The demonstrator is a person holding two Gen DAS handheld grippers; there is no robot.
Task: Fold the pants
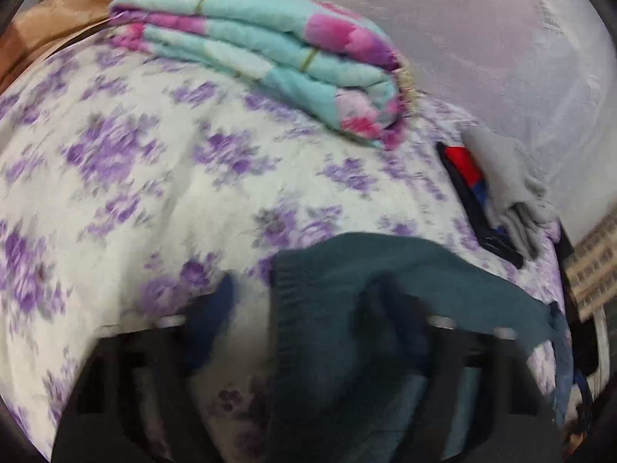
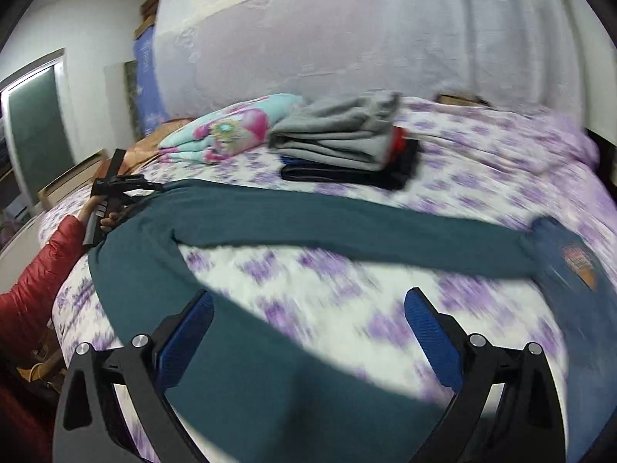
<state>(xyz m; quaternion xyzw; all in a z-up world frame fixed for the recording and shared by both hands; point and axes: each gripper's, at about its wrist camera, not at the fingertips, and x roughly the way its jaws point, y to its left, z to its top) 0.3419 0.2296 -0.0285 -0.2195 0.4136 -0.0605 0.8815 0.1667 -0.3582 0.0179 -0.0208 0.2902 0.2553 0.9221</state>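
The teal pants [image 2: 308,223] lay draped over my left fingers [image 1: 389,320], grip unclear, while my right fingers [image 2: 308,332] gaped wide over one leg, ready to pinch.

A bed [image 2: 482,162] covered by a white sheet printed with purple flowers is seen. Teal pants [image 2: 308,223] are spread across its near part. At the far side, a folded turquoise-and-pink floral quilt [image 2: 231,127] is laid to the left, just beside a stack of folded clothes [image 2: 347,142] topped in grey.
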